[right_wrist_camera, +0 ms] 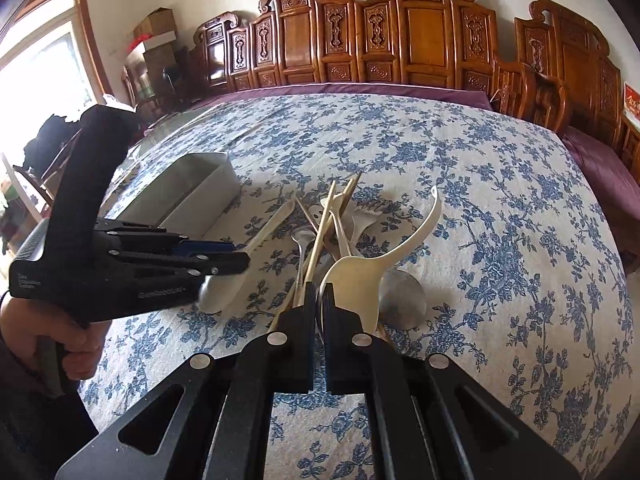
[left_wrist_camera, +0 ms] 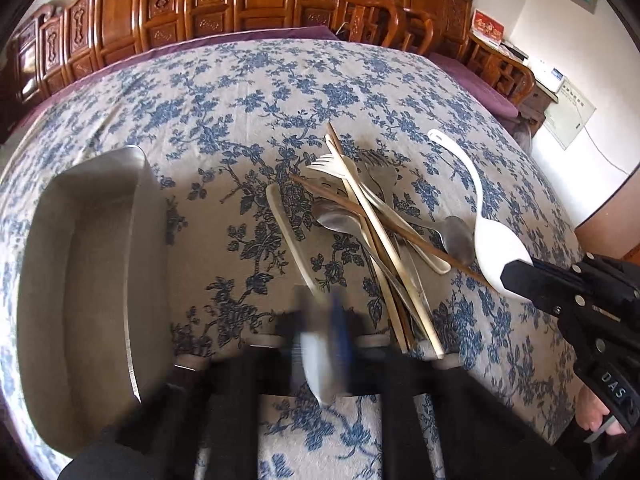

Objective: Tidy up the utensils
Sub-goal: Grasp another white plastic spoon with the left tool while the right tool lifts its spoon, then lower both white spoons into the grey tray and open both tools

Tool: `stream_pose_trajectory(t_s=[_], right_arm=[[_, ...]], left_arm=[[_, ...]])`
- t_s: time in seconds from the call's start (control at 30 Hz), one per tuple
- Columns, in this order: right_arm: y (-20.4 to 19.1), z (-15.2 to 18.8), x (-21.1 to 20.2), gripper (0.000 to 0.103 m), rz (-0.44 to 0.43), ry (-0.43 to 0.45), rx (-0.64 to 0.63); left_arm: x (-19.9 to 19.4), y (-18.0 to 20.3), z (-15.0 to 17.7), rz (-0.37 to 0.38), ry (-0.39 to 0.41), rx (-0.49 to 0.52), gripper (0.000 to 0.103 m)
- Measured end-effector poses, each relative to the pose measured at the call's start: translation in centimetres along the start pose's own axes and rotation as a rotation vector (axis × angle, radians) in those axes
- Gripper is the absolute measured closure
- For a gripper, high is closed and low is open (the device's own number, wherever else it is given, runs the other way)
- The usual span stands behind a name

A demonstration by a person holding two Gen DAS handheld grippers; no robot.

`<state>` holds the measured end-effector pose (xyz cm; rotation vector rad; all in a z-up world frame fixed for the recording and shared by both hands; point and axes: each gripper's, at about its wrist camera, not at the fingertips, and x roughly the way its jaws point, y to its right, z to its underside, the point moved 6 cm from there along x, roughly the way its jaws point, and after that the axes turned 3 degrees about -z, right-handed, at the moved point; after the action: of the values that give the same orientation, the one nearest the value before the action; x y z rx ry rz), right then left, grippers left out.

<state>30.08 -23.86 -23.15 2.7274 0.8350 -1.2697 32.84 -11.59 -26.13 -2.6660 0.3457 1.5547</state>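
Note:
A pile of utensils (left_wrist_camera: 372,216) lies on the floral tablecloth: chopsticks, metal spoons, forks and cream plastic pieces. It also shows in the right wrist view (right_wrist_camera: 332,220). My right gripper (right_wrist_camera: 319,292) is shut on the bowl edge of a white ladle-shaped spoon (right_wrist_camera: 360,276); in the left wrist view the spoon (left_wrist_camera: 492,240) rises from that gripper (left_wrist_camera: 516,276). My left gripper (left_wrist_camera: 320,344) is blurred and shut on a cream spoon (right_wrist_camera: 236,276) by its bowl; it also shows in the right wrist view (right_wrist_camera: 240,260). A metal tray (left_wrist_camera: 80,264) stands empty at the left.
Carved wooden benches (right_wrist_camera: 400,40) with purple cushions line the far side of the table. A wooden chair (left_wrist_camera: 384,24) stands at the back right. Bare tablecloth (right_wrist_camera: 500,200) lies right of the pile. A hand (right_wrist_camera: 76,344) holds the left gripper's handle.

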Motion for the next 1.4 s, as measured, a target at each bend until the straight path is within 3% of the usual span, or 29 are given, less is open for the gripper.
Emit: stream_pose_trajectory(t_s=[0.23,0.53,0.93,1.1,1.4], right_arm=[[-1.4,0.1,-0.1,0.099,0.005,-0.001,-0.016],[-1.8,0.2,-0.5,0.099,0.01,0.009,-0.013],[-5.8,-0.6,-1.2,0.099,0.046,0.011,-0.086],[-8.4,-1.8,-1.3,0.099,0.045,0.01,-0.123],[-13.6,-3.5,0.0,0.099,0.021,-0.013,-0.192]], left_arm=[[-0.7,-1.0,1.0,0.006,-0.002,-0.001,0.102],[-4.3,-1.5,0.5,0.027,0.061,0.012,0.102],[-9.1,-6.6,0.4,0.042,0.159,-0.047,0.102],[-9.4,-8.9,0.4,0.024,0.178,-0.069,0.102],[-6.5,-12.8,1.3,0.035,0.112,-0.14,0.102]])
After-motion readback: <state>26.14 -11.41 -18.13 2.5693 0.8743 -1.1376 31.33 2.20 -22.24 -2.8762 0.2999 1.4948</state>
